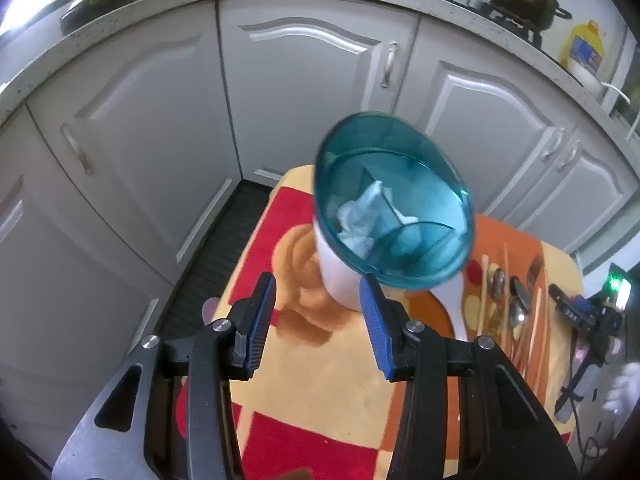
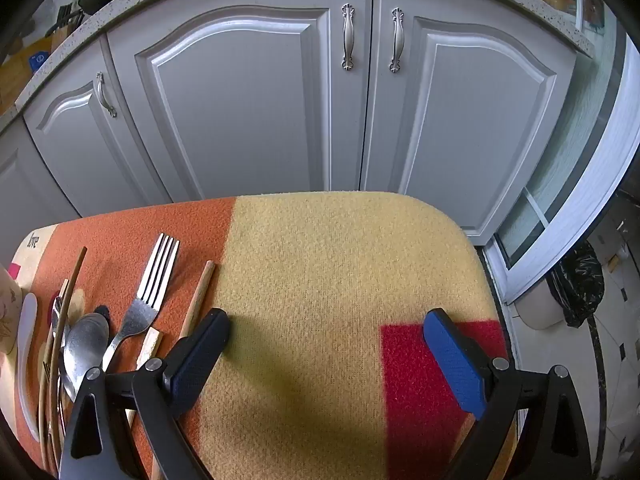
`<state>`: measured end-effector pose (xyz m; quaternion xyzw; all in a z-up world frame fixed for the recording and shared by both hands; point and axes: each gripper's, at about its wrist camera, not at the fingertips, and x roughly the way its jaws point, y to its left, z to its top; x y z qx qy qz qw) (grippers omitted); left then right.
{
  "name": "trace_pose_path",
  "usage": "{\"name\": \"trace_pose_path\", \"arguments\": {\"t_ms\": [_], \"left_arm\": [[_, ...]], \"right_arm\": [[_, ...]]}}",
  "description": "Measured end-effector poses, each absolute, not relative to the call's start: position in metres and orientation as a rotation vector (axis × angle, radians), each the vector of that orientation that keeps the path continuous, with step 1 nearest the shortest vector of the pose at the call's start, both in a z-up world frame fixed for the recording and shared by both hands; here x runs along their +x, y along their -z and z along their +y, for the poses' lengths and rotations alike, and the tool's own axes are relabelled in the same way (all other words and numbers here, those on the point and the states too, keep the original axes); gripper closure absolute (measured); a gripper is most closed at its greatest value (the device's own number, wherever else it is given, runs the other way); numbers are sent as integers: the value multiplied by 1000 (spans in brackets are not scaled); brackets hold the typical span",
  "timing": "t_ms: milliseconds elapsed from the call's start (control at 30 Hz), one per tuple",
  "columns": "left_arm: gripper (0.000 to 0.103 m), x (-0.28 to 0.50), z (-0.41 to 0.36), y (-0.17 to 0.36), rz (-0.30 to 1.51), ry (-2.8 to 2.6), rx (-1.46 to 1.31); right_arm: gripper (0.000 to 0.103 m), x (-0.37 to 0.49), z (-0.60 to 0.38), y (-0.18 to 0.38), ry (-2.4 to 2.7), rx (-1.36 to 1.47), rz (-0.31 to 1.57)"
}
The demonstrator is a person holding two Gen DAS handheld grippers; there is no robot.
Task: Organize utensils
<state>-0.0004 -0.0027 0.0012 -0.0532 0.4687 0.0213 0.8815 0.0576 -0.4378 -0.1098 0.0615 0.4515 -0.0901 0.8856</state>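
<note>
Through the left wrist view, we see our left gripper (image 1: 318, 322) with its ribbed blue pads parted and nothing between them, hovering over a fuzzy cloth (image 1: 328, 380) of red, orange and yellow blocks. Just beyond stands a white round utensil holder (image 1: 340, 280) with a translucent teal rim, crumpled paper inside. To its right lies the pile of utensils (image 1: 516, 300): metal spoons, wooden chopsticks and a white plastic spoon, too tangled to count.

Through the right wrist view, our right gripper (image 2: 326, 344) is spread wide and empty above bare yellow cloth (image 2: 320, 264). At near left we count one steel fork (image 2: 150, 304), one steel spoon (image 2: 86, 342), and a wooden chopstick (image 2: 198, 300) beside the left pad. Three grey panelled cabinet doors (image 2: 240, 100) stand behind.
</note>
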Motion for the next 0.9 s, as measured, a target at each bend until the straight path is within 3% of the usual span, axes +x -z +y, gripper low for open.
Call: {"name": "trace_pose_path", "arguments": {"t_ms": [667, 900], "left_arm": [[60, -42, -74, -16, 1000, 15, -47], [60, -49, -98, -26, 993, 67, -38]], "right_arm": [[9, 54, -432, 106, 233, 148, 1020], [12, 5, -410, 40, 183, 166, 936]]}}
